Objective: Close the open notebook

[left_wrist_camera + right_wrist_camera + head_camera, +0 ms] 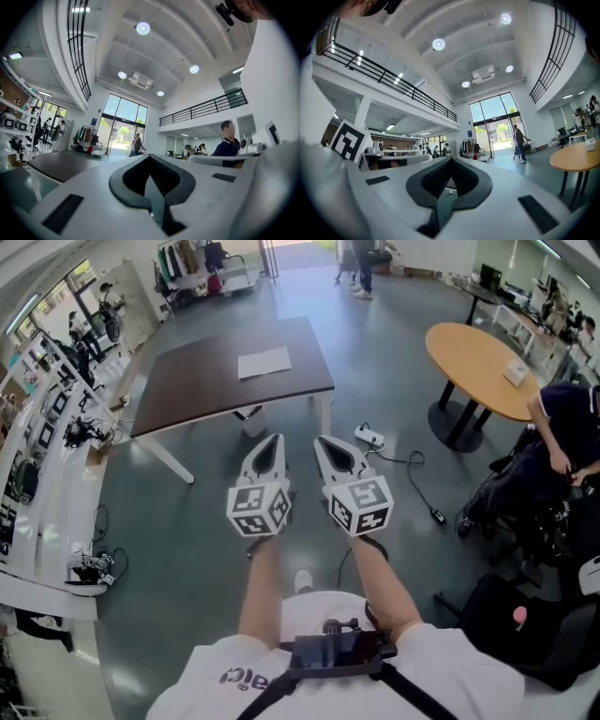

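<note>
The notebook (264,363) lies open and white on the far half of a dark rectangular table (206,390), well ahead of me across bare floor. Both grippers are held level at chest height and point towards that table, far short of it. My left gripper (275,440) has its jaws together with nothing between them, as the left gripper view (149,157) also shows. My right gripper (320,440) sits beside it, jaws likewise together and empty (451,158). In the left gripper view the table (54,164) is a dark slab at left; the notebook is not discernible there.
A round wooden table (478,362) stands at the right with a seated person (567,423) beside it. A power strip (370,437) and cable lie on the floor near the dark table's right leg. White shelving (42,484) lines the left side. People stand at the far entrance (361,263).
</note>
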The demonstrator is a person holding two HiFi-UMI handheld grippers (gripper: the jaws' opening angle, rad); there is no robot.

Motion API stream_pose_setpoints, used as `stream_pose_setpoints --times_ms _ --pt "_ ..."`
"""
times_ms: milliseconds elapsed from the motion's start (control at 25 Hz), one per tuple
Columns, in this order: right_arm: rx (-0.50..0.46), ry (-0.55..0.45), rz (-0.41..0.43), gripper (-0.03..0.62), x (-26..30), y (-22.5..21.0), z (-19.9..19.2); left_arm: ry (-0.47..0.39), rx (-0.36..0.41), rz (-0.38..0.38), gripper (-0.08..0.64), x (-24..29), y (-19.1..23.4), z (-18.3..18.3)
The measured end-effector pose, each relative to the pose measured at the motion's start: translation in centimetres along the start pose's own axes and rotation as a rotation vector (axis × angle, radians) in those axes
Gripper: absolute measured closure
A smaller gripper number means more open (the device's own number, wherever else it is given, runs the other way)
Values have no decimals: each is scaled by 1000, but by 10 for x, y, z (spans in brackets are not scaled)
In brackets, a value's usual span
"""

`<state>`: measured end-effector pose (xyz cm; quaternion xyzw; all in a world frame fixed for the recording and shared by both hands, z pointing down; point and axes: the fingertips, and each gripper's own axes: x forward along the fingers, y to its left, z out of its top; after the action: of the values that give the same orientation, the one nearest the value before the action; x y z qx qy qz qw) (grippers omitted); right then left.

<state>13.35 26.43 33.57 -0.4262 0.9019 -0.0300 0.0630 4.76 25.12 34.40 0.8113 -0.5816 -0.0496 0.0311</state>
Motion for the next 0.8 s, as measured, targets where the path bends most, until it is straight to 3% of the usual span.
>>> stream_pose_setpoints --times_ms 320,800 --pt "-22 -13 -37 589 88 17 2 -11 -9 -52 552 33 70 13" --pt "-85 77 -13 589 150 21 -35 1 -102 -2 552 55 135 -14"
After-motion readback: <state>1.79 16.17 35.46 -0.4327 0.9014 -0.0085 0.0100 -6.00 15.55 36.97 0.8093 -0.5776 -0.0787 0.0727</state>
